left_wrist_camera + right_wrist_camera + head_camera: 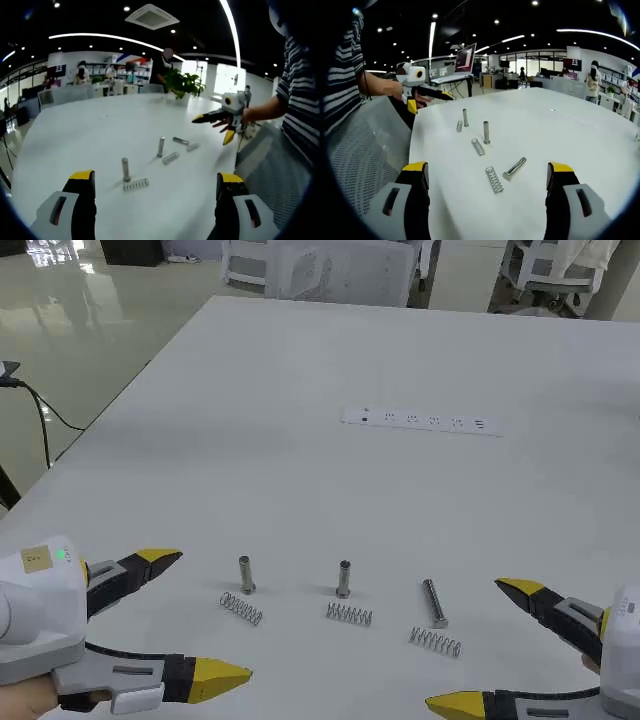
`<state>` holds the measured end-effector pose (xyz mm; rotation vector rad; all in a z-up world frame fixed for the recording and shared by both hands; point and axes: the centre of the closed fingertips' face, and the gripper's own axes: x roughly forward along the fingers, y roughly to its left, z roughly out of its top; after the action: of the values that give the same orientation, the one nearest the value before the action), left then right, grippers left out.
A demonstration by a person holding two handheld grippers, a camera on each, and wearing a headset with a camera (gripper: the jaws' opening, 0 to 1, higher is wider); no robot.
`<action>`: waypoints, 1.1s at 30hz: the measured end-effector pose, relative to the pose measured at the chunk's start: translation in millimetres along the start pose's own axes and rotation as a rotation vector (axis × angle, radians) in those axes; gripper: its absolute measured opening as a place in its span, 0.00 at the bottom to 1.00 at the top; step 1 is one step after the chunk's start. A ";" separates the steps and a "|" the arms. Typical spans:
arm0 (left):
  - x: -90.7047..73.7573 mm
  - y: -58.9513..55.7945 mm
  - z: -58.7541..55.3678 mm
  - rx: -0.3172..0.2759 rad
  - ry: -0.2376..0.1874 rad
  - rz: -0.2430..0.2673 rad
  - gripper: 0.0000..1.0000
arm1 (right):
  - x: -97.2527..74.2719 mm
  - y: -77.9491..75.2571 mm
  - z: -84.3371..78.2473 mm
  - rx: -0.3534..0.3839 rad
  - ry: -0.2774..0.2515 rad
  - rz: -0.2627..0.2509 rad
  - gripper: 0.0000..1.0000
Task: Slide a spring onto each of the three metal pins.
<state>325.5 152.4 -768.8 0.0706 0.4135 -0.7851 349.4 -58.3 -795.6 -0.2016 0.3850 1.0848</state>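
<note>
Fingers (215, 673) wide on left gripper (215, 614) and right gripper (462, 643); coiled springs (348, 614) beside smooth, likely steel pins (344, 578).

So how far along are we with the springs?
Nothing is done yet: the left spring, middle spring and right spring all lie loose on the table, each beside its pin. Nothing is in hand: the left gripper and right gripper are open and empty. All three remain; the left pin and middle pin stand upright, the right pin lies on its side.

Left tool (210, 615) and right tool (466, 644), jaws spread wide apart
</note>
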 end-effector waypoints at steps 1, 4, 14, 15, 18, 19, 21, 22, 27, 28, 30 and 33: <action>0.2 -0.5 0.5 0.000 -0.001 -0.003 0.98 | -0.1 0.0 -0.4 0.002 0.001 0.000 0.97; 0.3 -0.9 1.8 0.004 -0.001 -0.007 0.98 | -0.7 -0.1 -1.0 0.001 0.005 0.001 0.97; 0.7 -1.0 4.0 0.008 -0.005 -0.009 0.98 | -1.0 -0.2 -0.9 0.001 0.005 0.001 0.96; 0.8 -1.1 4.0 0.007 -0.005 -0.009 0.98 | -0.9 -0.1 -1.2 0.001 0.007 0.001 0.96; 1.0 -1.7 3.7 0.006 -0.006 -0.010 0.98 | -1.2 0.2 -2.0 0.005 0.006 0.001 0.96; 1.1 -1.9 3.2 0.007 -0.004 -0.011 0.98 | -1.5 0.2 -2.2 0.006 0.006 0.001 0.96; 1.0 -1.9 2.5 0.007 -0.001 -0.010 0.98 | -1.8 0.2 -2.8 0.004 0.010 0.001 0.96; 0.9 -1.7 2.3 0.007 0.000 -0.009 0.98 | -1.9 0.1 -2.8 0.004 0.010 0.001 0.96; 0.5 -1.0 3.4 0.006 -0.004 -0.007 0.98 | -2.5 -0.6 -1.8 0.007 0.008 -0.002 0.96; 0.4 -0.6 3.7 0.006 -0.005 -0.006 0.98 | -2.6 -0.2 -1.7 0.005 0.008 -0.001 0.96; 0.6 -1.3 3.3 0.005 -0.003 -0.008 0.98 | -2.5 0.2 -1.8 0.007 0.009 0.001 0.96; 0.8 -2.0 2.6 0.007 -0.001 -0.010 0.98 | -2.5 0.3 -2.1 0.004 0.009 0.001 0.96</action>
<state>325.5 149.9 -766.6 0.0751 0.4105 -0.7967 347.7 -60.9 -796.5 -0.2024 0.3956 1.0846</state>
